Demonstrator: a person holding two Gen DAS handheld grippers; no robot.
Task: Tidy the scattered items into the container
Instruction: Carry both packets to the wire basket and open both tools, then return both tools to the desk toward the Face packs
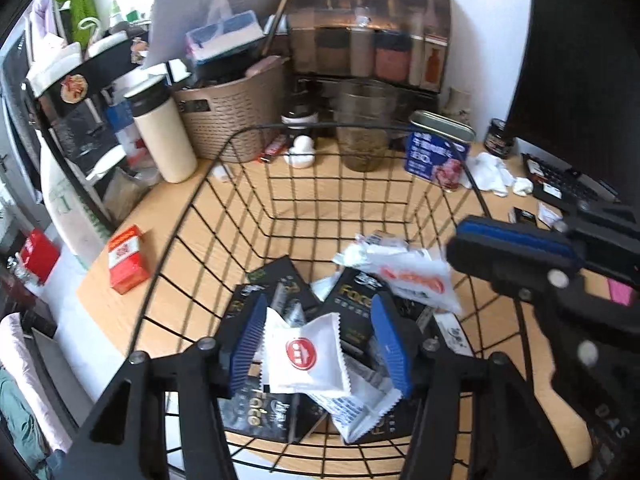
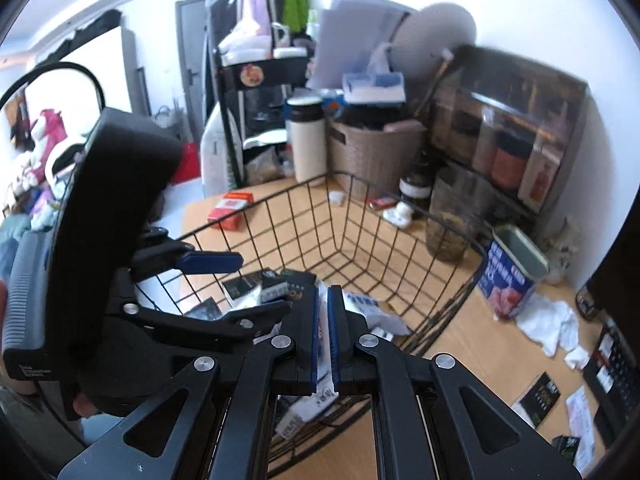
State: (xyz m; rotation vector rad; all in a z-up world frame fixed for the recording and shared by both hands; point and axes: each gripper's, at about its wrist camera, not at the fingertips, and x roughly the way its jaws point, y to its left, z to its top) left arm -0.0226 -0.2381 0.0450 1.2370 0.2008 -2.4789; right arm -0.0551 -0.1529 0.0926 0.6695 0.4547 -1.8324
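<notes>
A black wire basket (image 1: 224, 148) stands on the wooden desk and holds several black and white sachets. My left gripper (image 1: 320, 344) is open above the basket, and a white sachet with a red logo (image 1: 306, 360) lies loose between its blue pads. My right gripper (image 2: 323, 332) is shut on a white sachet (image 1: 416, 276) and holds it over the basket's right rim (image 2: 476, 248). In the left wrist view the right gripper (image 1: 516, 248) comes in from the right. A black sachet (image 2: 538, 398) and a white one (image 2: 578, 408) lie on the desk right of the basket.
A red box (image 1: 126, 258) lies on the desk left of the basket. Behind it stand a cream flask (image 1: 160, 132), a woven bin (image 1: 236, 116), a glass jar (image 1: 362, 128) and a blue tin (image 1: 438, 152). Crumpled tissue (image 1: 494, 174) and a keyboard (image 1: 568, 186) lie at right.
</notes>
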